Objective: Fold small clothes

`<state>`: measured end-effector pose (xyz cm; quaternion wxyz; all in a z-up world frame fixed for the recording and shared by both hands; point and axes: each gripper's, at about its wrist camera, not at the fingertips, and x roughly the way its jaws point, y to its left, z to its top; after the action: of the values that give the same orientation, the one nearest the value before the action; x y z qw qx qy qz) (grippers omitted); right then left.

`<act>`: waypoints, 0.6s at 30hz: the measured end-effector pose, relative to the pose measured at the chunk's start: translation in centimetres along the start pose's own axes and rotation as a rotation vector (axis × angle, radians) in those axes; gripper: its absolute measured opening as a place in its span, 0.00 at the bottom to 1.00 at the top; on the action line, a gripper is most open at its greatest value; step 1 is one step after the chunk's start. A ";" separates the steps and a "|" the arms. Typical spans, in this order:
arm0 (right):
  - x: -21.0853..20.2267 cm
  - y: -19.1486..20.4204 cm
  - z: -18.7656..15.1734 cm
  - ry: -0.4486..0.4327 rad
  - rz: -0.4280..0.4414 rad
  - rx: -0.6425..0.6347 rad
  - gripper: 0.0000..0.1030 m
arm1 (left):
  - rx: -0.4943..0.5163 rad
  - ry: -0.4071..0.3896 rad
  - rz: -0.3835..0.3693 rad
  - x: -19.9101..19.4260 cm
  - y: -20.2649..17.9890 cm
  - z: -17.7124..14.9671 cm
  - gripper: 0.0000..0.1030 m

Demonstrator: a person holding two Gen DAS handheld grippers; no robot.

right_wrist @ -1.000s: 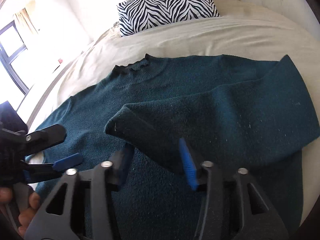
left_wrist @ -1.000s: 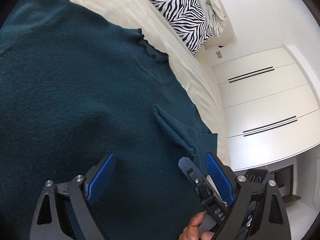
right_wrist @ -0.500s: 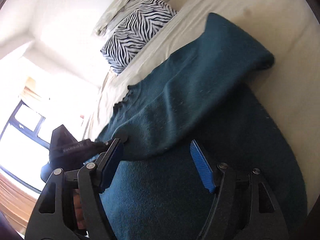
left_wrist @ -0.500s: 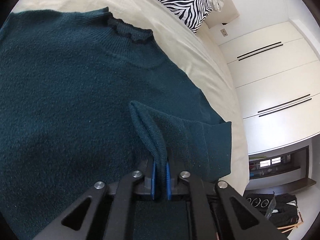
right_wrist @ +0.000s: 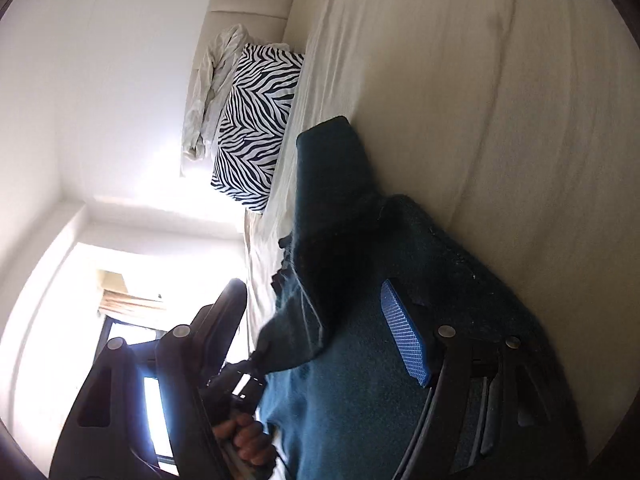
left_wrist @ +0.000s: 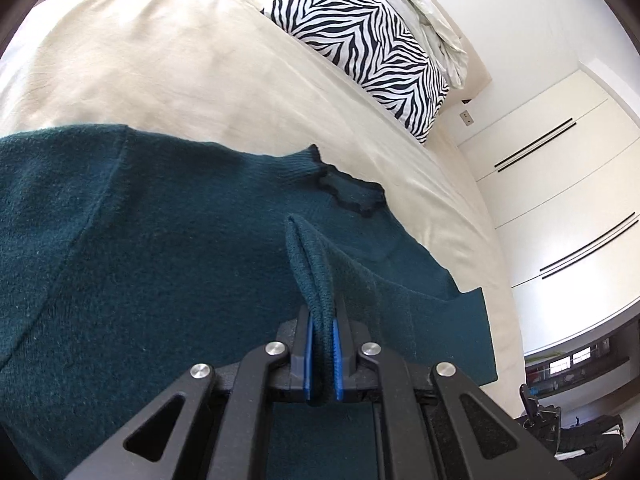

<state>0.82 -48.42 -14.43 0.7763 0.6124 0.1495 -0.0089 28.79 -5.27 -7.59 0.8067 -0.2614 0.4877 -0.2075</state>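
A dark teal knit sweater (left_wrist: 160, 280) lies spread on the cream bed, collar (left_wrist: 344, 190) toward the pillow. My left gripper (left_wrist: 321, 354) is shut on the cuff of its sleeve (left_wrist: 310, 264), which stands up as a narrow fold over the sweater's body. In the right wrist view the sweater (right_wrist: 360, 380) and its lifted sleeve (right_wrist: 332, 184) fill the lower middle. My right gripper (right_wrist: 320, 320) is open, tilted sideways, with its jaws wide either side of the fabric; the blue pad (right_wrist: 404, 340) shows on the right.
A zebra-print pillow (left_wrist: 372, 44) and crumpled white bedding (left_wrist: 424, 4) lie at the head of the bed (left_wrist: 160, 72). White wardrobe doors (left_wrist: 560, 200) stand to the right. A bright window (right_wrist: 128, 280) is at the left of the right wrist view.
My left gripper closed on the sleeve cuff and has lifted it toward the collar. My right gripper stayed open and rolled sideways, closer to the sweater.
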 end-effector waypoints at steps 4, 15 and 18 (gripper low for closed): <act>1.0 0.0 1.2 -0.004 -0.006 0.057 0.68 | 0.016 -0.019 0.023 0.1 0.8 0.1 0.08; 8.5 1.4 1.6 0.068 -0.057 0.080 0.68 | 0.047 -0.116 0.049 -1.4 1.3 0.5 0.08; 7.9 1.5 2.8 -0.004 -0.056 0.074 0.68 | 0.019 -0.126 0.058 -1.6 2.2 0.1 0.08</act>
<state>9.28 -49.43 -14.38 0.7529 0.6361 0.1645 -0.0376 28.36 -2.54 -7.82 0.8440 -0.2521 0.4412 -0.1716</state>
